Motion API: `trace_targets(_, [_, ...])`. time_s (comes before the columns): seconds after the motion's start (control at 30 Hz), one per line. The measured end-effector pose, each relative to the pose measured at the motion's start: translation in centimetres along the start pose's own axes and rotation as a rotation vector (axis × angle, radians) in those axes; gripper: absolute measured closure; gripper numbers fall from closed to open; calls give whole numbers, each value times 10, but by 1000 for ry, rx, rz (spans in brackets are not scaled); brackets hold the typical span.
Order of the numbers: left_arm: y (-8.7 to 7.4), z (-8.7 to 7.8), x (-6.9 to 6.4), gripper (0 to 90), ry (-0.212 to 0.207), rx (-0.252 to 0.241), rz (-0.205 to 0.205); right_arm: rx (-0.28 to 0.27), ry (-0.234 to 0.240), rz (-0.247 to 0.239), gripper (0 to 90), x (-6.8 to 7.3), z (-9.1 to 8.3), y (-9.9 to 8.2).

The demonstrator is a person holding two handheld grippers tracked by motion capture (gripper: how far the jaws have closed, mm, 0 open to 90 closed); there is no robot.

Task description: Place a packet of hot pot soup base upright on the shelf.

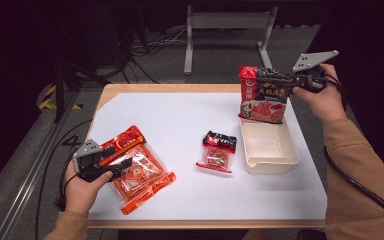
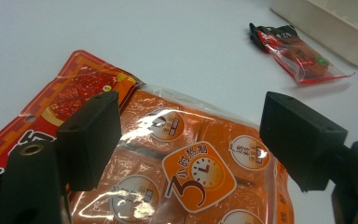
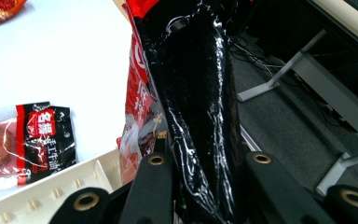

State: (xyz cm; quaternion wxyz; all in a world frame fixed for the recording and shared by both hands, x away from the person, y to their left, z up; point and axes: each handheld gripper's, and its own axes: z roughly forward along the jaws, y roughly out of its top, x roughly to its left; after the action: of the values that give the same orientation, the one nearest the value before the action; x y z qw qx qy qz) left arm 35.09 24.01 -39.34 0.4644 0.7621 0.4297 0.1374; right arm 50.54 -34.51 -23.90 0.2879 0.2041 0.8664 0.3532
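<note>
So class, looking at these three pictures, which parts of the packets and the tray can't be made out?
- Red and black packet: its lower edge, high view, behind the tray's rim; its pinched part, right gripper view, between the right gripper jaws.
- Orange packet: lower end, left gripper view, cut off by the frame.
- Small packet: print too small, high view.

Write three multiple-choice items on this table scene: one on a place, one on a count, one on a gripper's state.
1. Where is the red-and-black pouch held by the right gripper?
A. Above the cream tray's far end
B. Flat beside the left gripper
C. On the floor

2. How many food packets are there?
A. Two
B. Three
C. Five

3. How do the left gripper's jaws stand?
A. Clamped on the orange packet
B. Open above it
C. Shut on nothing

Answers: 1 A, it hangs upright over the tray; 2 B, with the small packet mid-table; 3 B, both pads stand apart.
</note>
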Motion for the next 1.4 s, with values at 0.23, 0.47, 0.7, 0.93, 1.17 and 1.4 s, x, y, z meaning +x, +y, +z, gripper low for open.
trace_targets(0.23, [-1,-1,1,219,2,0,-3,5,1,-9,780,2,9,-5])
trace_targets(0.47, [-2,-1,1,219,1,2,-8,7,6,-3,771,4,14,-12])
trace_targets(0.7, [-2,-1,1,218,3,3,-8,8,6,10,763,8,17,-15])
trace_targets(0.93, [-2,-3,2,218,-1,-1,-13,10,1,21,761,10,18,-16])
trace_targets(1.17, [-1,-1,2,218,-7,1,-7,10,0,33,762,12,20,-17])
trace_targets(1.4, [1,1,3,217,-15,-1,-5,67,-2,67,767,12,29,-29])
